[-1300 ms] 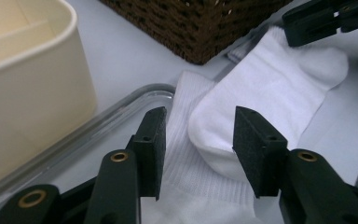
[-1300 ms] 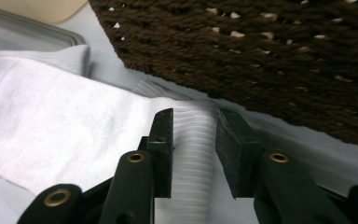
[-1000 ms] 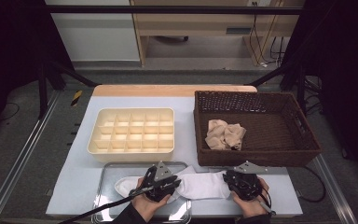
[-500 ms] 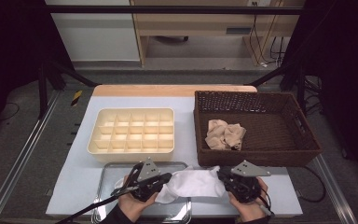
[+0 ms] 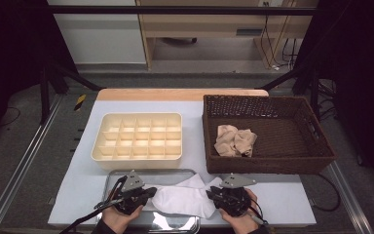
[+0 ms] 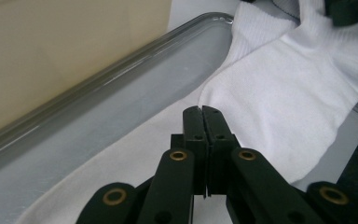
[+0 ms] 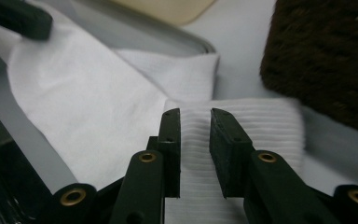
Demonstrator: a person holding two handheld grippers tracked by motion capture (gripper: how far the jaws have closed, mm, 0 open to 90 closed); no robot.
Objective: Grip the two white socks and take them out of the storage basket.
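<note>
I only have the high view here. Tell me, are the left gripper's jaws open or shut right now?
Observer: Shut. In the left gripper view, the left gripper's jaws meet tip to tip just above the white sock. I can't tell whether any fabric is pinched between them.
Operator: And the right one?
Observer: The right gripper is open. In its own view, the sock's ribbed cuff shows through the gap between the jaws.
</note>
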